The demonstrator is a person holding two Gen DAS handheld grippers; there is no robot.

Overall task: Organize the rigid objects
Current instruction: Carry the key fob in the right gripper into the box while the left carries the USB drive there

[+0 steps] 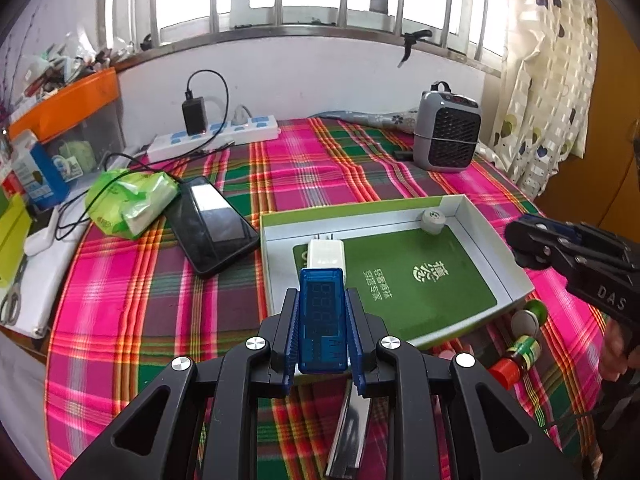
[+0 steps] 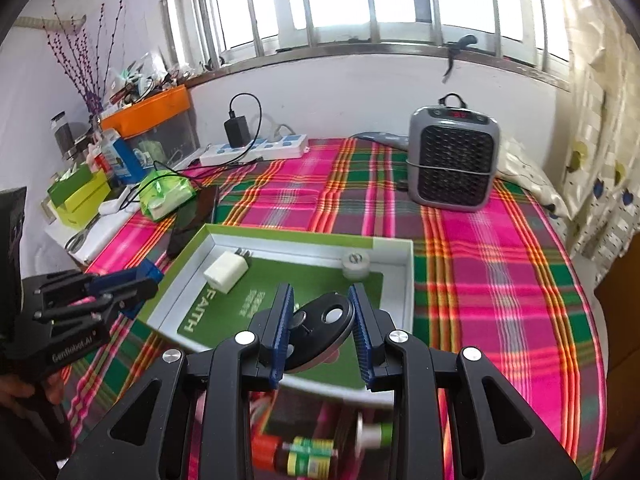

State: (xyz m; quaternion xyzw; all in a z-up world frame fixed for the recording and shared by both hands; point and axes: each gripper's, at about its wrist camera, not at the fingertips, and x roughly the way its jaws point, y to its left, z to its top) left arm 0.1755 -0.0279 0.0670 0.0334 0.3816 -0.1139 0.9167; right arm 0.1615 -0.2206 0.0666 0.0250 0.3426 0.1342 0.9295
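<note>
The jaws of the left gripper pinch a translucent blue USB tester between their blue pads, its digit display facing up, held over the near left edge of the white-and-green box tray. The jaws of the right gripper clamp a black oval metal tool with round holes, tilted, above the near part of the same tray.

Below the left gripper a shiny metal strip lies on the plaid tablecloth. Just beside the tray's near right corner lie a small bottle with a red cap and a green-and-white cylinder, both on their sides.

Inside the tray, on its green liner, a white USB wall charger lies at the left, prongs pointing toward the far wall, and a small grey round cap sits in the far right corner.

Left of the tray a black smartphone lies face up, touching a green tissue pack. Farther back a white power strip carries a black adapter, and a grey fan heater stands at the far right. An orange-lidded bin sits at the far left.
</note>
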